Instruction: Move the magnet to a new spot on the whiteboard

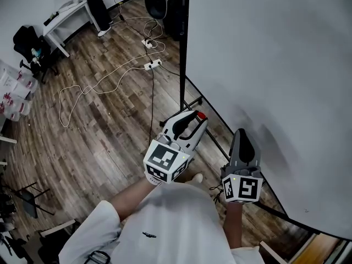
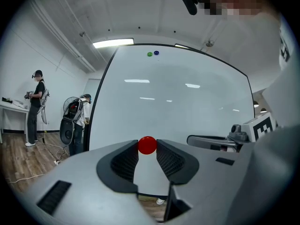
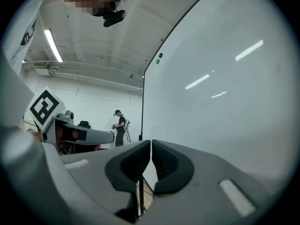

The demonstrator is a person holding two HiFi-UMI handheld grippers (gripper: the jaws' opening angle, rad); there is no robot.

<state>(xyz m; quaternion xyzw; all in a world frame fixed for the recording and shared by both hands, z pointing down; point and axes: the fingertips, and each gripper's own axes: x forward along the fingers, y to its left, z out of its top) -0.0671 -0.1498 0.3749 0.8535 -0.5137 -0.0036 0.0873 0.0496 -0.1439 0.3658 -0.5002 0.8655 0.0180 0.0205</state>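
Observation:
A round red magnet [image 2: 147, 145] is pinched between the tips of my left gripper [image 2: 147, 146], held off the whiteboard [image 2: 178, 102]. In the head view the red magnet [image 1: 201, 115] shows at the left gripper [image 1: 198, 120] tip, near the board's lower left corner. My right gripper [image 3: 151, 146] is shut with nothing in it, its jaws touching, close beside the whiteboard [image 3: 220, 78]; in the head view the right gripper [image 1: 242, 139] points at the whiteboard [image 1: 264, 59]. A green magnet [image 2: 149, 54] and a blue magnet [image 2: 156, 53] sit near the board's top edge.
The whiteboard's black stand post [image 1: 183, 48] rises from the wood floor [image 1: 104, 120]. White cables and a power strip [image 1: 152, 65] lie on the floor. A person [image 2: 36, 107] stands by a white table [image 1: 69, 15] at the far left. A fan [image 2: 71, 114] stands beside the board.

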